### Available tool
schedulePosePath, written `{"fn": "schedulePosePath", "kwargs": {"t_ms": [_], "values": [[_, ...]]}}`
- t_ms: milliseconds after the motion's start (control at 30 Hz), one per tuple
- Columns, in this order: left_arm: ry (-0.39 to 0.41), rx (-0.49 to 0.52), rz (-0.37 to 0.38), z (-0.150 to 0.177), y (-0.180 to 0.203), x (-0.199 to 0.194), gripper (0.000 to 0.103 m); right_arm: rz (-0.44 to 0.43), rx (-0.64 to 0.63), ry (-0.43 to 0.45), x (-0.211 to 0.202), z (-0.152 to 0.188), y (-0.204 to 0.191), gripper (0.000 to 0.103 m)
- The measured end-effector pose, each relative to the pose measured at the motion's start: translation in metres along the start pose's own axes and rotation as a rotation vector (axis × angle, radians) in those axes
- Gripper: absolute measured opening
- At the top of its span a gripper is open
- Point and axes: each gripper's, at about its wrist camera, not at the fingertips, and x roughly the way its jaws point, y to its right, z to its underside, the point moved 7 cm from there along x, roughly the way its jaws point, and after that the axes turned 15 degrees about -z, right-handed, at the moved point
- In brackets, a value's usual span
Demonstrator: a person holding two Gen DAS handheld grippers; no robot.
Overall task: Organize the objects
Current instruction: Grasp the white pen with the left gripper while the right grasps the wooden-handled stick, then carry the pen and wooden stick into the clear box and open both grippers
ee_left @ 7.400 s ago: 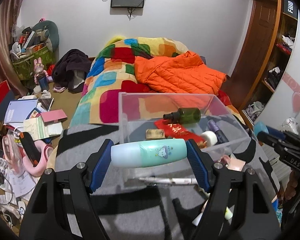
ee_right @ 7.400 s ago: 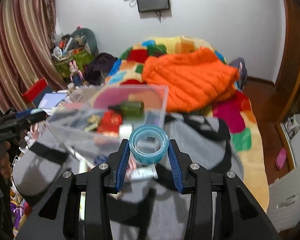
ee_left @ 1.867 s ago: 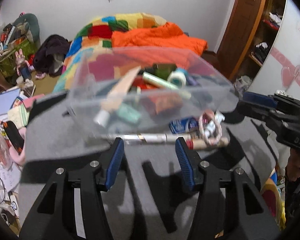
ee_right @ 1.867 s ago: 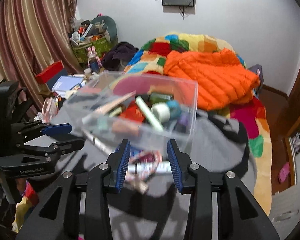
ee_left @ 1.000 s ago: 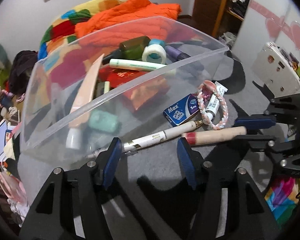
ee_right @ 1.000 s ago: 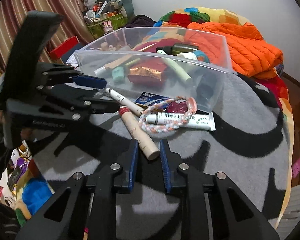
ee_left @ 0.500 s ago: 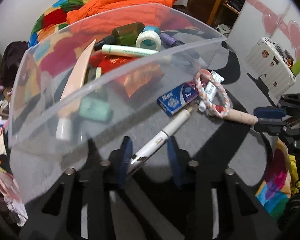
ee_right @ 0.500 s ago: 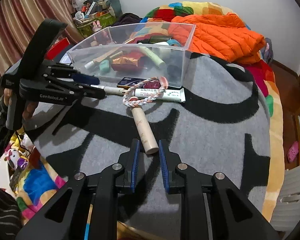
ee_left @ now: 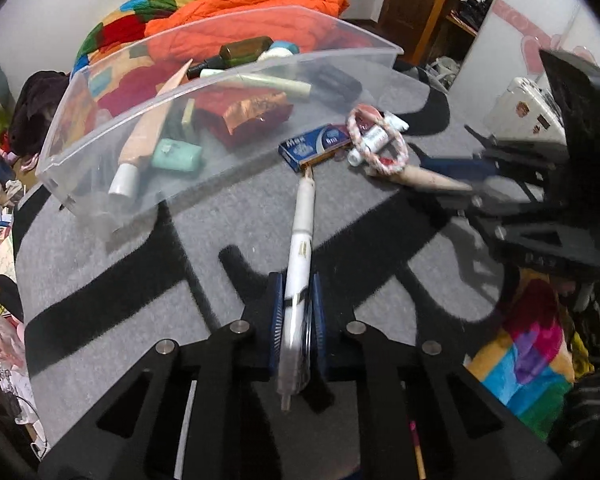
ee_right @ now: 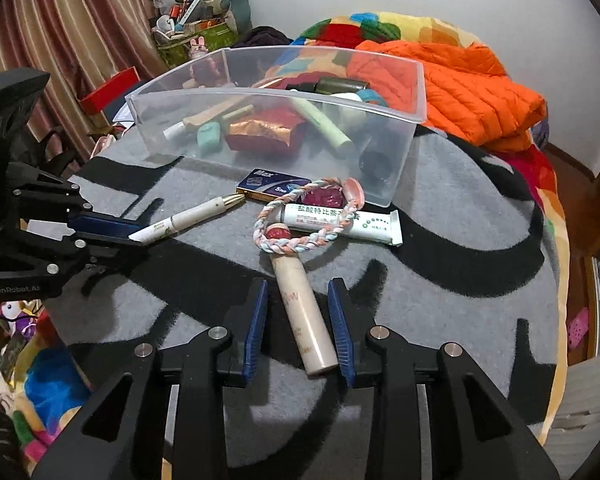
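A clear plastic bin (ee_left: 80, 148) (ee_right: 404, 152) holding several small items sits on a grey and black patterned surface. My left gripper (ee_left: 296, 284) is shut on a white pen (ee_left: 302, 232) that points toward the bin; the pen also shows in the right wrist view (ee_right: 188, 218). My right gripper (ee_right: 298, 296) is open, its fingers on either side of a beige tube (ee_right: 304, 312) that lies on the surface. A braided ring (ee_right: 300, 222) rests over the tube's far end and a white tube (ee_right: 340, 224).
A blue Max box (ee_right: 274, 186) lies just in front of the bin. An orange jacket (ee_right: 460, 84) and a colourful quilt lie beyond the bin. Clutter, boxes and a striped curtain (ee_right: 60, 40) stand at the left; a white case (ee_left: 524, 112) at the right.
My left gripper has closed on the white pen and drawn it back from the bin. My right gripper has opened wider and come forward around the beige tube.
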Motion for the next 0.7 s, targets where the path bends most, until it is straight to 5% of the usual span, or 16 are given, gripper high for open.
{"fn": "schedulePosePath", "kwargs": {"t_ms": [100, 700], "values": [[0.018, -0.009, -0.006, -0.011, 0.002, 0.006, 0.014, -0.004, 0.011, 0.007, 0.000, 0.001, -0.004, 0.014], [0.136, -0.193, -0.006, 0.004, -0.021, -0.023, 0.010, -0.093, 0.020, 0.121, -0.027, -0.016, -0.047, 0.014]]}}
